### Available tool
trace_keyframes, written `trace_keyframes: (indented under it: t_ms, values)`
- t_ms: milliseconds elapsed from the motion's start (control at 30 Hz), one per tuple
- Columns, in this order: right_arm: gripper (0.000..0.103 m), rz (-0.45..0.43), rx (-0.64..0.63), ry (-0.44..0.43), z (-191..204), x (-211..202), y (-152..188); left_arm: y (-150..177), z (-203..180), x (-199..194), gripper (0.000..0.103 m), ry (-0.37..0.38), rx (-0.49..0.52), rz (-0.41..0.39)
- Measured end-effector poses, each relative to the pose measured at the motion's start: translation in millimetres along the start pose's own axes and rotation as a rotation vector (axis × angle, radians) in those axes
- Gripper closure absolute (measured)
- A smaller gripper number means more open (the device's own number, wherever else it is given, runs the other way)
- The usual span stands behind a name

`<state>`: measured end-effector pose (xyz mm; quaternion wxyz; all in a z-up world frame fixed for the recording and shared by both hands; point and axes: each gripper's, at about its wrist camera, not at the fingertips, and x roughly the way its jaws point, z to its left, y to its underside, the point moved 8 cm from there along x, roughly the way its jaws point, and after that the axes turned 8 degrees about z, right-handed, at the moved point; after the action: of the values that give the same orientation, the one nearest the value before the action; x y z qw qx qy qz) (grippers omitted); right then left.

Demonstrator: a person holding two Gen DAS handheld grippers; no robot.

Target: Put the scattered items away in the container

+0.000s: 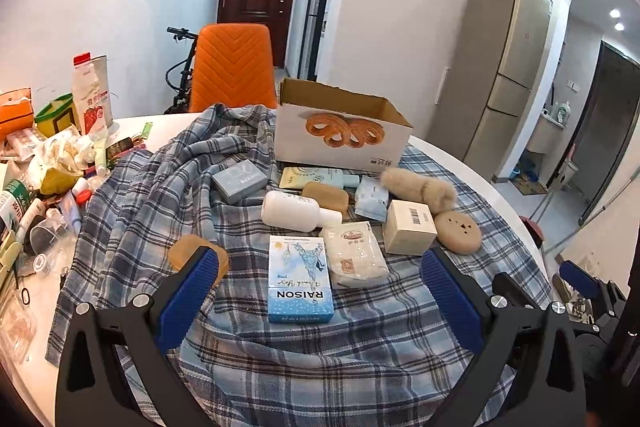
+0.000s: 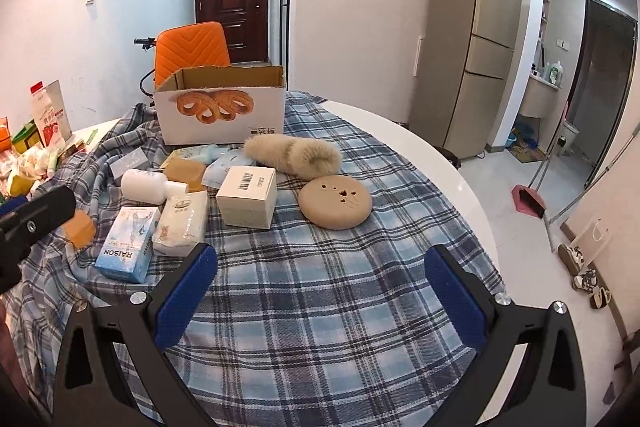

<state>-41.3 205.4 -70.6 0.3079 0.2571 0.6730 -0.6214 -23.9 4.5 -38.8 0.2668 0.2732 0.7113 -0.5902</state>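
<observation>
In the left wrist view, the left gripper [image 1: 320, 291] hung with its jaws spread wide and empty over the plaid cloth [image 1: 280, 359], the blue RAISON box [image 1: 301, 279] lying between them, while the open cardboard box [image 1: 344, 131] stood at the far side behind the scattered items. In the right wrist view, the right gripper [image 2: 320, 291] likewise held its jaws wide apart around nothing, above bare cloth [image 2: 320, 307] on the tabletop [image 2: 460, 179], with the round tan case [image 2: 335, 202] and cream barcode box [image 2: 247, 195] farther off and the cardboard box [image 2: 220, 111] beyond them at the far left.

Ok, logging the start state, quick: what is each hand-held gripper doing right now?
Left hand-held gripper: open, holding nothing, above the RAISON box.
Right hand-held gripper: open, holding nothing, over the plaid cloth.
</observation>
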Motion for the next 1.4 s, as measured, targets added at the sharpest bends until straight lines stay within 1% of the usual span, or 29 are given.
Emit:
trace_keyframes:
  t_ms: [133,333,433,500,567,700,800,833,867,900,967,1033,1067,1133,1200,1267,1333,1400]
  values:
    - [0.000,0.011,0.031,-0.034,-3,1,0,2,-6,4,0.000,0.030,0.033,0.035]
    - [0.000,-0.002,0.044,-0.025,-7,-1,-1,3,-10,5,0.000,-0.007,0.089,0.038]
    - [0.000,-0.011,0.054,-0.037,-9,-3,-2,4,-16,2,0.000,0.028,0.120,0.033]
    - [0.000,-0.018,0.069,-0.068,-9,-5,-4,4,-18,0,0.000,0.044,0.118,0.033]
    - [0.000,-0.027,0.084,-0.107,-9,-8,-8,3,-17,0,0.000,0.044,0.112,0.033]
    - [0.000,-0.049,0.067,-0.121,-9,-12,-23,-3,-11,-1,0.000,0.018,0.103,0.019]
    - [0.000,-0.090,0.027,-0.112,-9,-20,-41,-16,-8,-5,0.000,-0.019,0.124,-0.007]
    - [0.000,-0.103,0.020,-0.116,-9,-22,-48,-22,-7,-7,0.000,-0.024,0.132,-0.013]
    - [0.000,-0.115,0.014,-0.127,-9,-25,-57,-27,-8,-8,0.000,-0.014,0.135,-0.011]
    - [0.000,-0.125,0.010,-0.140,-8,-27,-65,-32,-9,-8,0.000,0.006,0.135,-0.004]
    - [0.000,-0.149,-0.001,-0.165,-8,-32,-83,-43,-13,-6,0.000,0.073,0.127,0.027]
    - [0.000,-0.170,-0.015,-0.171,-7,-37,-100,-57,-17,-1,0.000,0.139,0.127,0.073]
    - [0.000,-0.177,-0.026,-0.171,-6,-39,-109,-64,-17,0,0.000,0.144,0.124,0.077]
    - [0.000,-0.195,-0.042,-0.172,-4,-44,-123,-84,-15,-3,0.000,0.101,0.135,0.038]
    - [0.000,-0.205,-0.052,-0.172,-3,-45,-137,-106,-16,-9,0.000,0.044,0.185,-0.015]
    - [0.000,-0.202,-0.057,-0.184,-1,-43,-149,-123,-15,-12,0.000,0.006,0.205,-0.048]
    - [0.000,-0.179,-0.053,-0.195,1,-37,-158,-142,-13,-13,0.000,-0.015,0.203,-0.070]
    - [0.000,-0.159,-0.046,-0.220,3,-31,-164,-155,-9,-11,0.000,-0.010,0.175,-0.070]
